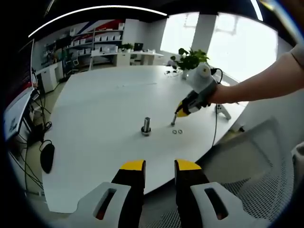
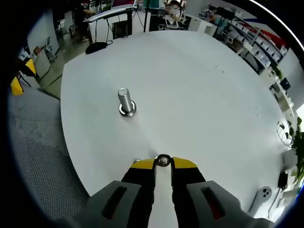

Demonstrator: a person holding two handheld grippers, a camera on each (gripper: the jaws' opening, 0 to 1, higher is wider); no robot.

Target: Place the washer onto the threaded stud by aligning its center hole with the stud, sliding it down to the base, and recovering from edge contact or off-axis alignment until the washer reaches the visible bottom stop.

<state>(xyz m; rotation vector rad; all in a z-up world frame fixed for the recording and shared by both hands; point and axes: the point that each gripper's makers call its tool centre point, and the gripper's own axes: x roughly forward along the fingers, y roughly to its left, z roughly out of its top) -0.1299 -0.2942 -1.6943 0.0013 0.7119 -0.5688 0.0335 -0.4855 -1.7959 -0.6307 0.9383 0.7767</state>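
Jaws of the right gripper (image 2: 163,164) clenched on a washer (image 2: 163,160), pinched at the yellow tips with its hole facing the camera. Jaws of the left gripper (image 1: 159,167) parted with nothing between them, hanging back over the near edge of the tabletop (image 1: 104,99).

Largest first: broad white tabletop, rounded at the edge, with a mesh chair seat (image 1: 266,175) just off it. Potted plant (image 1: 189,59) at the far side. Person's forearm (image 1: 259,85) reaching in from the right of the left gripper view, carrying the right gripper (image 1: 176,114) down close to the surface.

Threaded stud (image 2: 125,101) standing upright on its wide base, long axis vertical, well apart from the held washer, ahead and to the left of the jaws in the right gripper view. Right gripper clearly nearer the stud than the left.

Two spare washers (image 1: 177,131) lying flat on the tabletop just beside the right gripper's tips, to the right of the stud (image 1: 146,125) in the left gripper view.

Likely needed next: carry the washer over the stud top, level it, centre the hole on the axis, then lower.
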